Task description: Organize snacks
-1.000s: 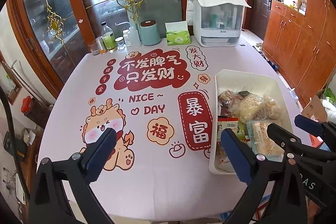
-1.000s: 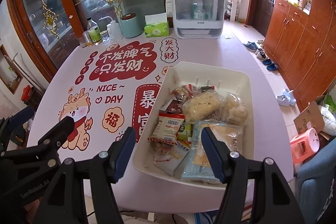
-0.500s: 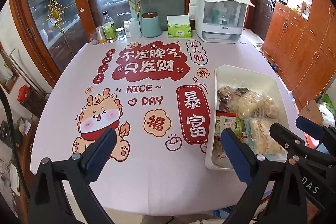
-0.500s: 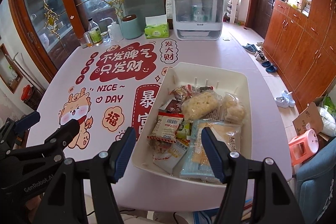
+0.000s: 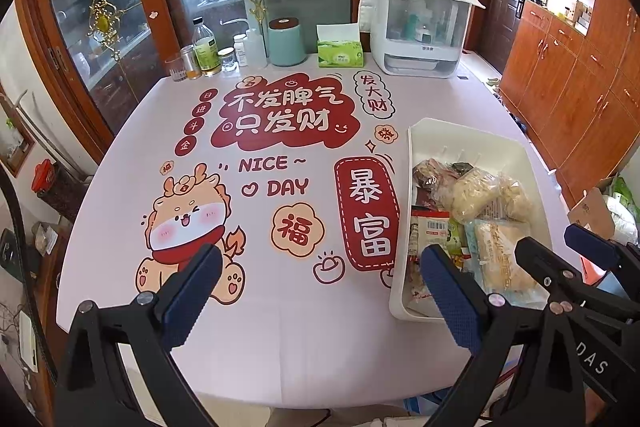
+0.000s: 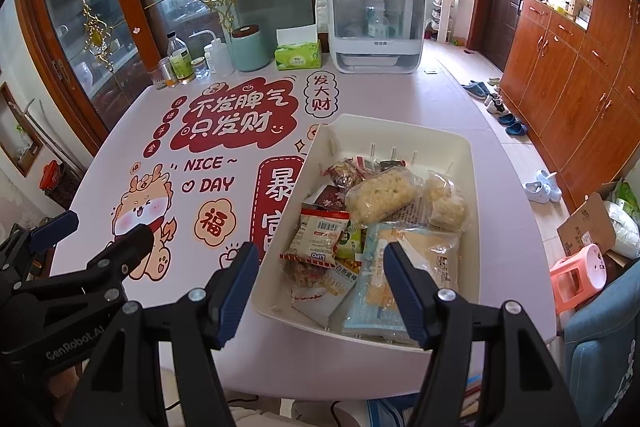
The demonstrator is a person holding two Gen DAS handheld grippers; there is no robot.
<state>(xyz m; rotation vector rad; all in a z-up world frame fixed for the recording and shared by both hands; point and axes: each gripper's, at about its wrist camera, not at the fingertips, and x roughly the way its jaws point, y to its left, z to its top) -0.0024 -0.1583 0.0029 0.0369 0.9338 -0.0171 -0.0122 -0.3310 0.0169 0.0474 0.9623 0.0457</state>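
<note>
Showing shoes [image 6: 507,121] by cabinets — right wrist view only.

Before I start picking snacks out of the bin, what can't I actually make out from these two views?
- Lower packets in the white bin: right wrist view, buried under the top packets; count unclear.
- Bin's near corner: left wrist view, hidden behind the left gripper finger and the right gripper.
- Small print on the blue packet: too small, partly behind a finger.
- Contents of the covered white box: frosted, blurred.
- Table near edge: cut off by both grippers.
</note>
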